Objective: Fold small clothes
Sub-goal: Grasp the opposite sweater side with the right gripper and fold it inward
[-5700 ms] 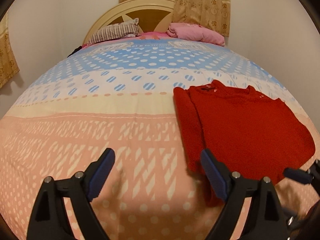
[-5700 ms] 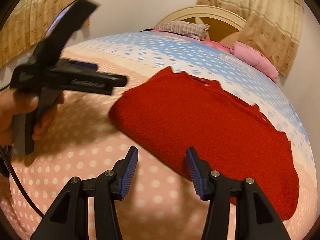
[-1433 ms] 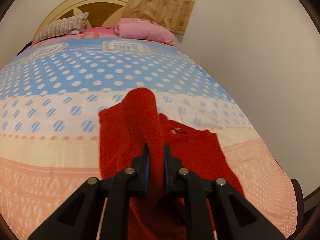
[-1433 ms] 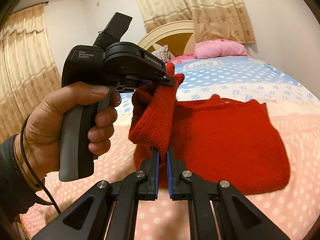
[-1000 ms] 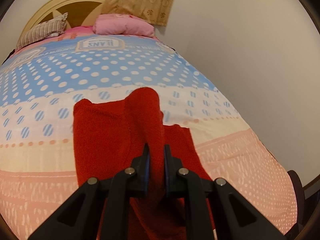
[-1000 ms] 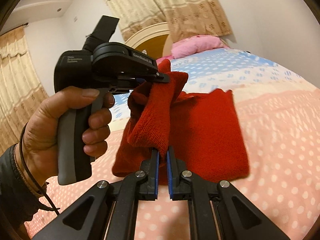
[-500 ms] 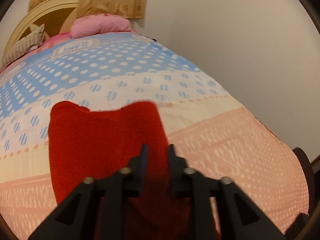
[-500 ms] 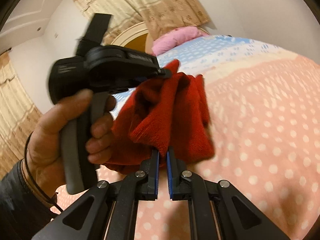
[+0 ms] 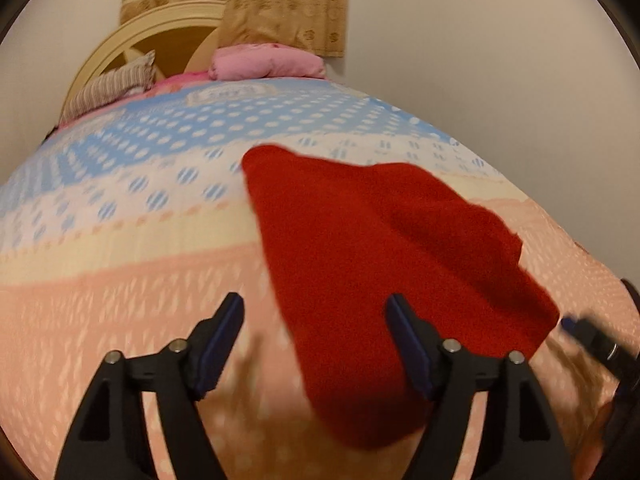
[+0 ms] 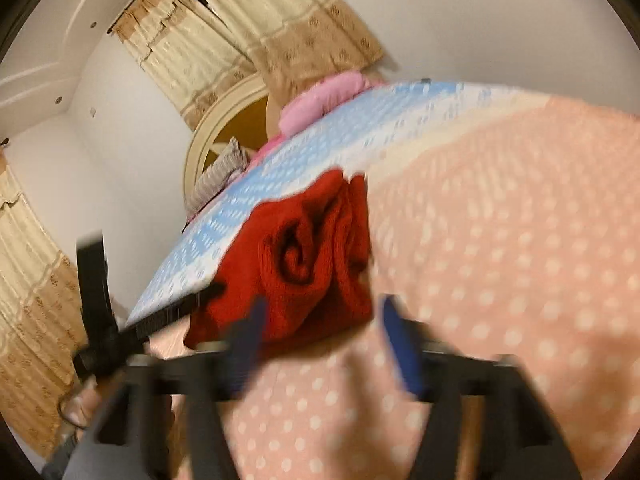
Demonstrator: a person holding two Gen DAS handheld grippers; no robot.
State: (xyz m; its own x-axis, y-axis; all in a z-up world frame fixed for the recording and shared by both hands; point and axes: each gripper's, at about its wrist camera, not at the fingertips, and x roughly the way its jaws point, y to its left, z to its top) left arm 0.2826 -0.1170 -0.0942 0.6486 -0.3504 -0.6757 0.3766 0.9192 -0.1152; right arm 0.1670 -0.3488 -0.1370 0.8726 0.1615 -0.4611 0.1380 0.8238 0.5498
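both jaws are opening: left hand-held gripper and right hand-held gripper grip nothing. red sweater is best released flat on the bed, then smoothed.

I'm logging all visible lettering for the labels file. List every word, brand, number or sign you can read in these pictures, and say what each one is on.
No text can be read in either view.
Bedspread: a framed label patch near the pillows, with lettering too blurred to read.
Red sweater: no lettering visible.
Left gripper and right gripper: no readable marking; the right wrist view is motion-blurred.
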